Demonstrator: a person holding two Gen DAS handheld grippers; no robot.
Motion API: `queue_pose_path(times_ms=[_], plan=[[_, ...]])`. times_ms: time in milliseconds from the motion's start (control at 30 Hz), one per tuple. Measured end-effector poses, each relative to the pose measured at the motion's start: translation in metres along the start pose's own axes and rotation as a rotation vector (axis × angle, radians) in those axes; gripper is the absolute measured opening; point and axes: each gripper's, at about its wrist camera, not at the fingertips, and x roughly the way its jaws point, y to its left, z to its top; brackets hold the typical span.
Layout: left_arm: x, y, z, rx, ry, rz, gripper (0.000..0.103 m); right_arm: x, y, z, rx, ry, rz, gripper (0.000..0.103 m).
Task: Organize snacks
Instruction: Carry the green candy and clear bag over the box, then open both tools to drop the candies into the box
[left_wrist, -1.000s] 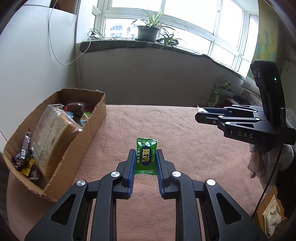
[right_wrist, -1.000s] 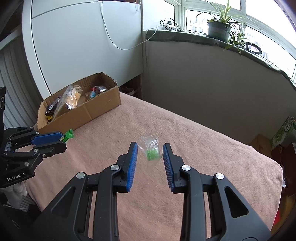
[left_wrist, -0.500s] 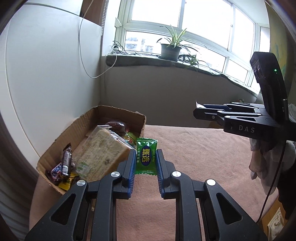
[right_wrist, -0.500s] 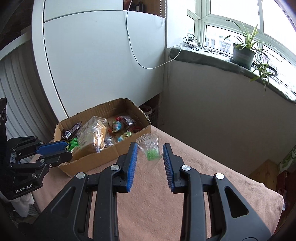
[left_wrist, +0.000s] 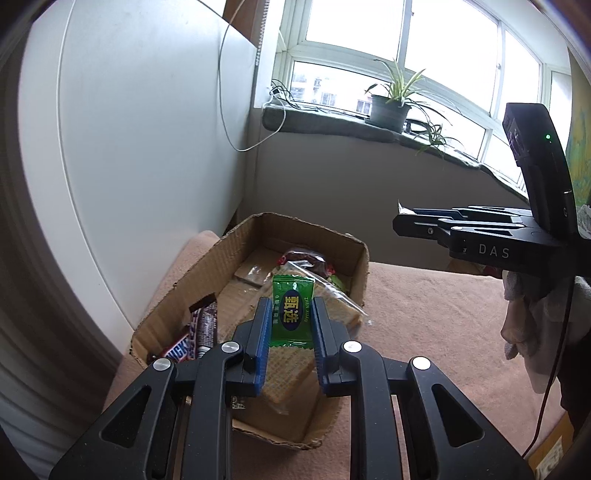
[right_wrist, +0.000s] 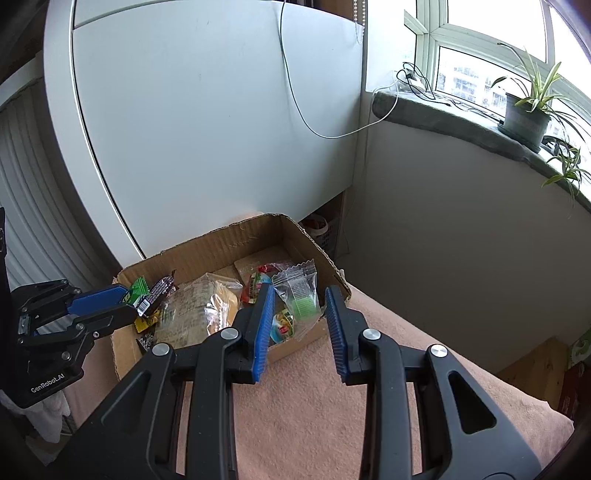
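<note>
Left to right: white cabinet panel (left_wrist: 140, 147); cardboard box (left_wrist: 354, 258) on the pink-covered worktop (left_wrist: 424, 314), containing a chocolate bar (left_wrist: 199, 328) and a bagged wafer pack (left_wrist: 284, 365); windowsill with potted plant (left_wrist: 388, 110). The left gripper (left_wrist: 291, 317), jaws pinching a green candy packet (left_wrist: 292, 312), hangs above the box. The right gripper (right_wrist: 299, 306), jaws pinching a clear packet (right_wrist: 299, 291), is at the box's near wall. A second ago both hung over open worktop, the box well off to the left.

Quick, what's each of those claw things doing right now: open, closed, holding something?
Left gripper: closed on a green candy packet.
Right gripper: closed on a clear packet with a green sweet.
</note>
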Motion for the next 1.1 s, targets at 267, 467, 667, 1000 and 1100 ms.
queue_pose_path(times_ms=[267, 467, 667, 1000, 1100], plan=[[0.013, 0.023, 0.005, -0.023, 0.012, 0.040, 0.019, 0.032, 0.014, 0.012, -0.028, 0.036, 0.016, 0.030], [0.029, 0.037, 0.009, -0.052, 0.043, 0.066, 0.019, 0.057, 0.020, 0.022, -0.029, 0.073, 0.032, 0.030], [0.043, 0.037, 0.010, -0.054, 0.070, 0.075, 0.019, 0.083, 0.022, 0.024, -0.037, 0.119, 0.018, 0.030], [0.050, 0.039, 0.009, -0.050, 0.101, 0.088, 0.020, 0.095, 0.021, 0.020, -0.038, 0.149, 0.011, 0.030], [0.051, 0.040, 0.010, -0.052, 0.102, 0.093, 0.023, 0.095, 0.020, 0.019, -0.031, 0.149, 0.010, 0.034]])
